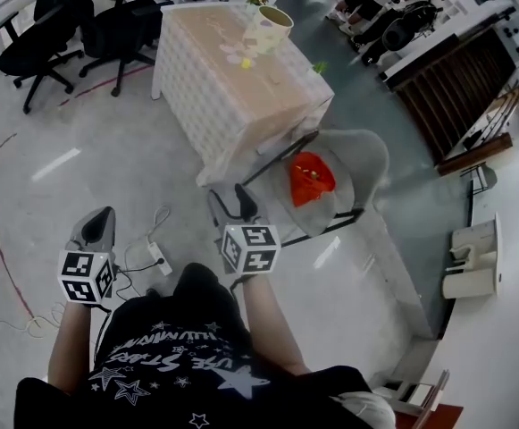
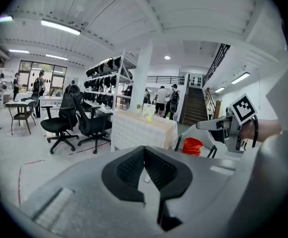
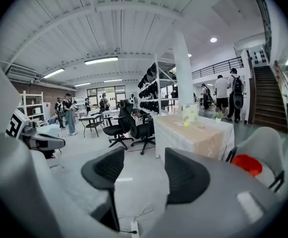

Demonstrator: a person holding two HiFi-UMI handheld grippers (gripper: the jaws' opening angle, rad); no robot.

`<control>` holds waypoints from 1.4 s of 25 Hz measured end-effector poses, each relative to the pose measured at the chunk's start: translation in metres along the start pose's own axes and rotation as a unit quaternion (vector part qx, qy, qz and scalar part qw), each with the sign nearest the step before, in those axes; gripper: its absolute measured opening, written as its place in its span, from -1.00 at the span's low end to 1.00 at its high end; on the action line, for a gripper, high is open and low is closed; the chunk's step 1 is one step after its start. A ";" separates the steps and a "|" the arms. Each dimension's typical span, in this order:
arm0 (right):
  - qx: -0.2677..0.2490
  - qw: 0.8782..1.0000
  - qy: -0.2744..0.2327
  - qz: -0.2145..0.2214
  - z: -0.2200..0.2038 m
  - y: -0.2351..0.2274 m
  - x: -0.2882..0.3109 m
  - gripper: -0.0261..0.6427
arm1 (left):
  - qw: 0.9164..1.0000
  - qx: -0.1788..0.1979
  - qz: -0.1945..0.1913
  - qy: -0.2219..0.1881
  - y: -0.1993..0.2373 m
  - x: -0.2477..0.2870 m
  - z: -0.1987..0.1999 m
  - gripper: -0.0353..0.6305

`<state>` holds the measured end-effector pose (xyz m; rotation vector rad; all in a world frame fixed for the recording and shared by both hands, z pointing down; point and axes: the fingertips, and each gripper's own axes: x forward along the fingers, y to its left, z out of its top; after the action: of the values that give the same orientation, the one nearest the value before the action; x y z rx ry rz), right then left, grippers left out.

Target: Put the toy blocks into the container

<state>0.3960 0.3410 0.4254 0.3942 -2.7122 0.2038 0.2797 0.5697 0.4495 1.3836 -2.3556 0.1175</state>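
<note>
Bright, even overhead strip lighting; soft floor glare; strong fisheye distortion, dark corners; near foreground blurred.

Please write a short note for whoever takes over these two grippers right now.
Left gripper: shut, empty. Right gripper: open, empty.
The pale yellow cup-shaped container stands on the white-clothed, tan-topped table, some way ahead; small pale pieces, probably the toy blocks, lie beside it.
Done: nothing that shows. Left: walk up, put every block in.
</note>
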 end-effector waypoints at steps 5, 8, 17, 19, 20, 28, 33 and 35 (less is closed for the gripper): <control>0.014 1.000 0.012 0.000 -0.006 -0.002 0.008 -0.14 | 1.000 0.000 -0.001 0.007 0.012 0.002 -0.002 -0.86; 0.011 1.000 0.014 -0.002 -0.003 -0.008 0.024 -0.14 | 1.000 -0.003 0.005 0.008 0.022 0.013 0.001 -0.86; -0.002 1.000 0.014 0.016 0.023 -0.049 0.116 -0.14 | 0.999 0.028 0.015 0.014 0.051 0.091 0.034 -0.86; 0.001 1.000 0.015 0.024 0.033 -0.061 0.147 -0.14 | 0.999 0.017 0.026 0.016 0.060 0.116 0.043 -0.86; 0.003 0.999 0.016 0.029 0.039 -0.068 0.162 -0.14 | 0.999 0.010 0.032 0.020 0.064 0.129 0.045 -0.87; 0.000 0.997 0.033 0.066 0.089 -0.141 0.276 -0.14 | 0.997 -0.015 0.058 0.052 0.073 0.248 0.087 -0.86; 0.009 0.996 0.041 0.081 0.108 -0.180 0.329 -0.14 | 0.996 -0.013 0.068 0.063 0.074 0.312 0.115 -0.86; 0.020 0.995 0.045 0.088 0.111 -0.194 0.344 -0.14 | 0.995 -0.012 0.069 0.068 0.070 0.333 0.123 -0.86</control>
<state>0.1104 0.0513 0.4775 0.1529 -2.6574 0.3161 0.0411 0.2991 0.4739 1.1638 -2.3283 0.2161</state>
